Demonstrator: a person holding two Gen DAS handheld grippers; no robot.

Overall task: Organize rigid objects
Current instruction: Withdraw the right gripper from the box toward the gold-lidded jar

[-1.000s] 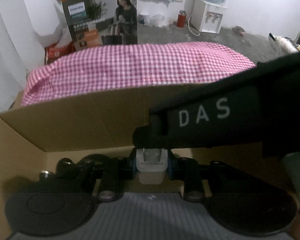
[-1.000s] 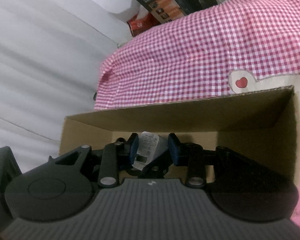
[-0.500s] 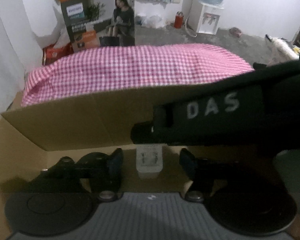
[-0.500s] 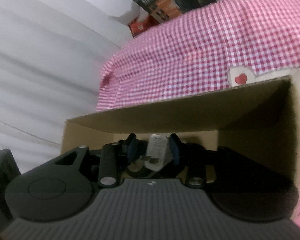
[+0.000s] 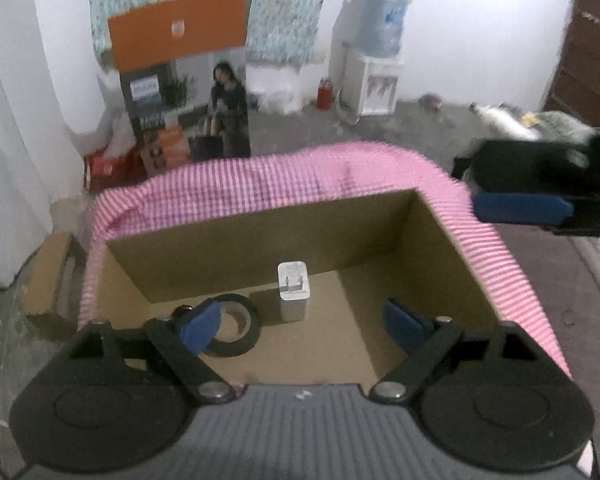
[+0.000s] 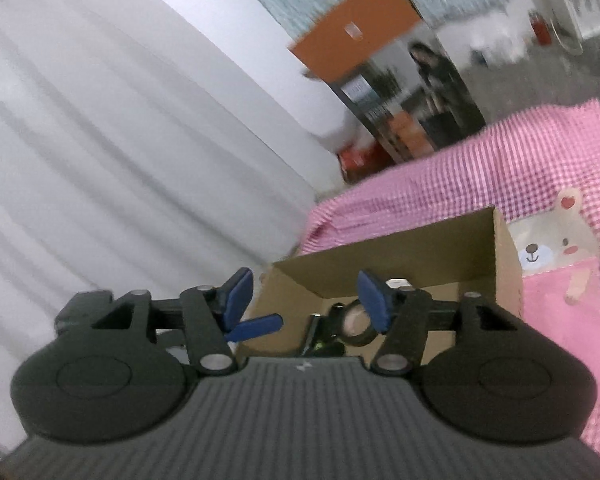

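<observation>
Cardboard box holds your released white charger and black tape roll; both grippers, emptied, spread wider.

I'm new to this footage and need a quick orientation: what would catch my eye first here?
An open cardboard box sits on a pink checked cloth, with a white plug adapter standing upright on its floor and a black tape roll lying beside it. The left hand-held gripper hangs above the box, jaws opening and empty. The right hand-held gripper is empty too, also opening.
</observation>
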